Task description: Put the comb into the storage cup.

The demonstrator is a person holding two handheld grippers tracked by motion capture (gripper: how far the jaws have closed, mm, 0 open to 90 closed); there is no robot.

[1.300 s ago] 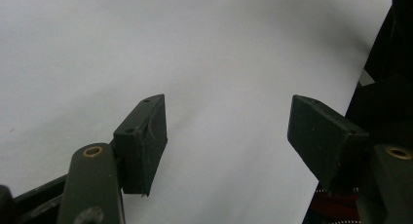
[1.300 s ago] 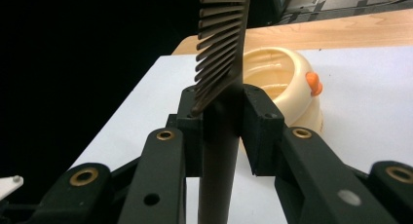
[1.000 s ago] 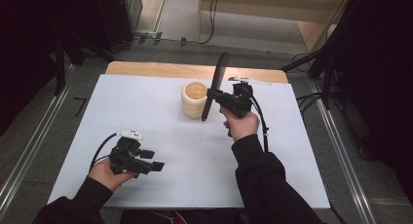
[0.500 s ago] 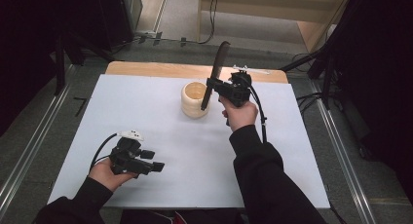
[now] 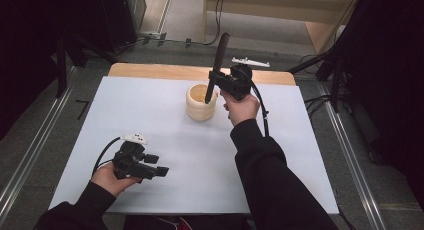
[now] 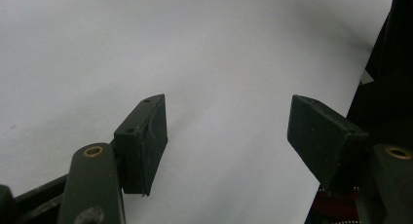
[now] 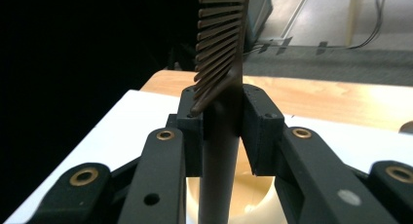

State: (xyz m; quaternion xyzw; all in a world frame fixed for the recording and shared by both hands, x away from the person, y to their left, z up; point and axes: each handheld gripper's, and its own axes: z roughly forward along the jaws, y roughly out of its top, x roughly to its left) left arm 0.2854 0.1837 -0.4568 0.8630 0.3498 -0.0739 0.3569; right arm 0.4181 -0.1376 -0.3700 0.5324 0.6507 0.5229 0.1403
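the right gripper (image 5: 222, 82) clamps a dark comb (image 5: 217, 65) by its handle, teeth end up (slightly tilted), the lower end hanging just above the cream ribbed cup (image 5: 201, 103) on the white table (image 5: 280, 155). the left gripper (image 5: 150, 165) rests low near the front edge, jaws wide, holding nothing.

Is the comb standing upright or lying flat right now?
Roughly upright: the right claw holds the comb with its handle end at the cup's mouth.
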